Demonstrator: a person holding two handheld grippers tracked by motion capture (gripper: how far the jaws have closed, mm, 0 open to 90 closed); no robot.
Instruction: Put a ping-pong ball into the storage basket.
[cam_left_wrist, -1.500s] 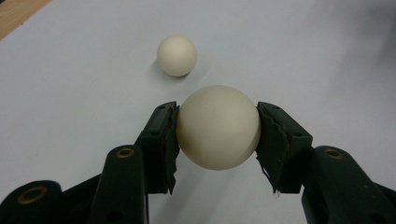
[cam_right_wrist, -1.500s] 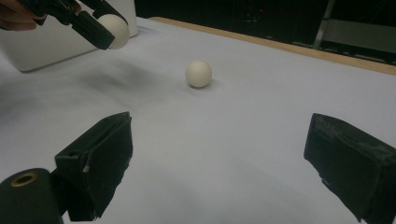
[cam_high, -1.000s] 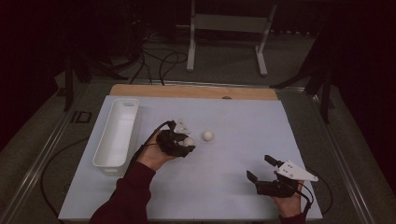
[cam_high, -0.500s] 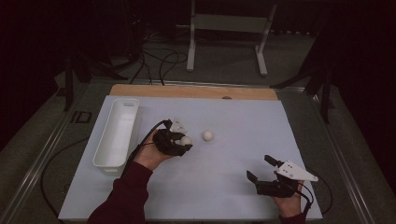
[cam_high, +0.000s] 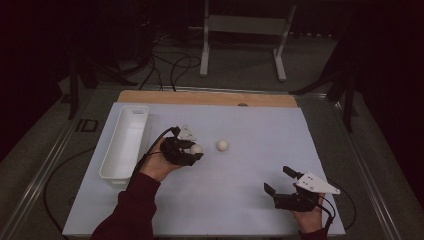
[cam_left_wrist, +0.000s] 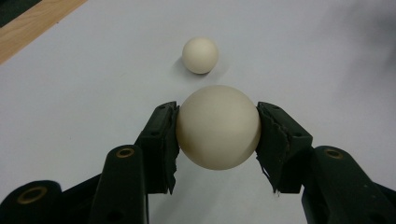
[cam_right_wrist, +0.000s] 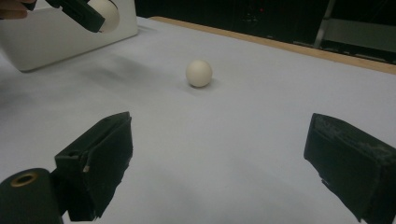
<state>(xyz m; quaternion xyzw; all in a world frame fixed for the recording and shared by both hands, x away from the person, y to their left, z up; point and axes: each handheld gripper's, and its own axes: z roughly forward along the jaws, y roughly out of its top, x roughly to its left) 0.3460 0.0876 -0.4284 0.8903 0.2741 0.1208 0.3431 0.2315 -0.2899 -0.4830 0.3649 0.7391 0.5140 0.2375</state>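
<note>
The white tray (cam_high: 125, 142) walls off the mat's left edge. A loose ball (cam_high: 222, 145) lies mid-mat; open mat (cam_high: 240, 190) surrounds it on all sides.

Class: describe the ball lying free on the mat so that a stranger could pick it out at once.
Start from the long white tray at the pale mat's left edge and move right past the left gripper. The free ball lies just beyond it. Unlike the held ball, nothing touches it.
</note>
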